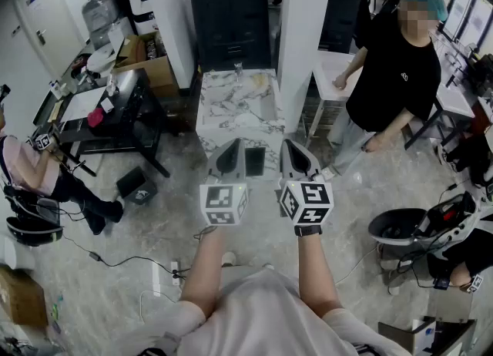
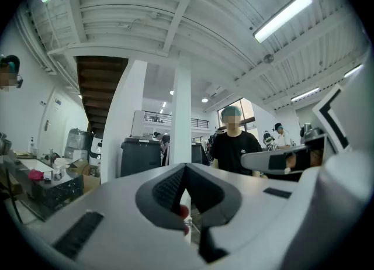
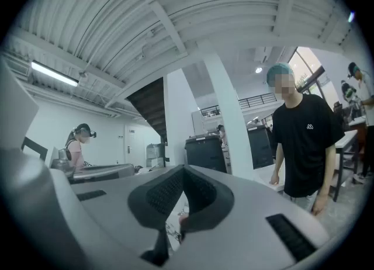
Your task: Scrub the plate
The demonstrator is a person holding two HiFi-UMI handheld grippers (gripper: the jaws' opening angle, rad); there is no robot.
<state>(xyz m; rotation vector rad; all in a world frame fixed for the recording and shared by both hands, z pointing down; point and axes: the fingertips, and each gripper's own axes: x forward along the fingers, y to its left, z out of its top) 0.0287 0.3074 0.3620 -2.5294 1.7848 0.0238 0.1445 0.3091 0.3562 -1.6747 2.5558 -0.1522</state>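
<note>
Left gripper [image 1: 231,146] and right gripper [image 1: 296,148], jaws pressed together and empty, point level at a marble table [image 1: 231,112] (no plate visible), seemingly a ready pose before scrubbing.

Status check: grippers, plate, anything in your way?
Left gripper and right gripper: jaws shut, empty, level, side by side. No plate in view. Marble table ahead; person in black to its right.
</note>
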